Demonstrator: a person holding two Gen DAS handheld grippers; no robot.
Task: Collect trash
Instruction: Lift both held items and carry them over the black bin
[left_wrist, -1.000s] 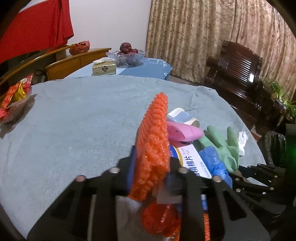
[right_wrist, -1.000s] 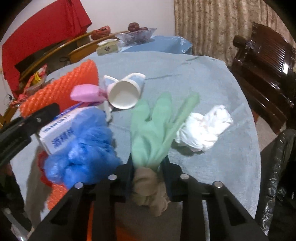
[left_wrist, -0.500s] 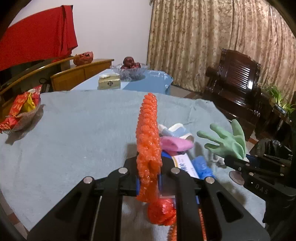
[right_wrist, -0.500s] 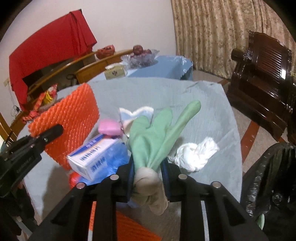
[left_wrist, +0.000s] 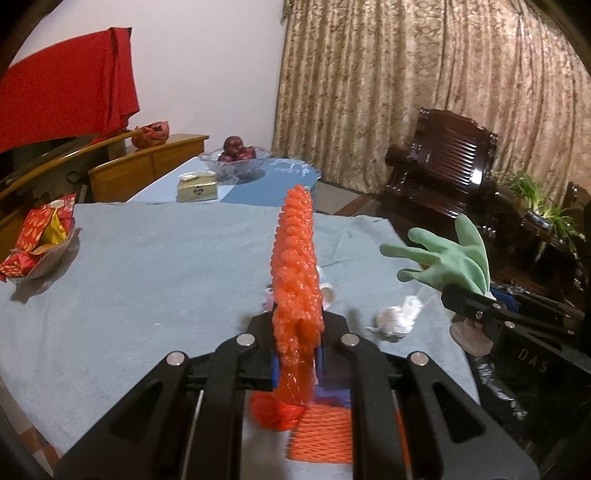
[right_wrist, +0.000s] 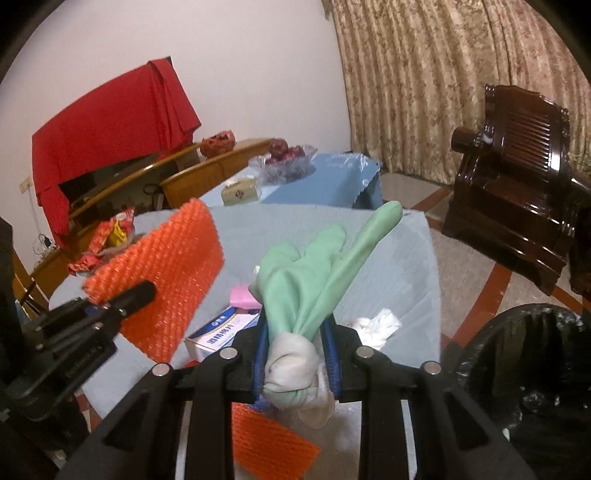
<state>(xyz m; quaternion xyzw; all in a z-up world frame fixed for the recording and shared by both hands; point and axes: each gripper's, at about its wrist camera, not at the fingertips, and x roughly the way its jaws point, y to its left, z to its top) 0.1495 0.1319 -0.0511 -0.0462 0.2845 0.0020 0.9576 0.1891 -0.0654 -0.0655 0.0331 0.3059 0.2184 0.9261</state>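
Above the grey-covered table (left_wrist: 147, 266), left gripper (left_wrist: 297, 354) jaws clamped on orange foam netting (left_wrist: 295, 266), right gripper (right_wrist: 295, 354) jaws pinching green glove (right_wrist: 314, 273), black bin (right_wrist: 535, 369) at four o'clock.

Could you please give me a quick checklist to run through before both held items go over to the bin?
1. Left gripper jaws clamp the orange foam net: ok.
2. Right gripper jaws clamp the green glove: ok.
3. Both items lifted off the table: ok.
4. Black-lined bin open: ok.
5. Bin has room: cannot tell.
6. Table fully cleared: not ok; the white tissue and box remain.
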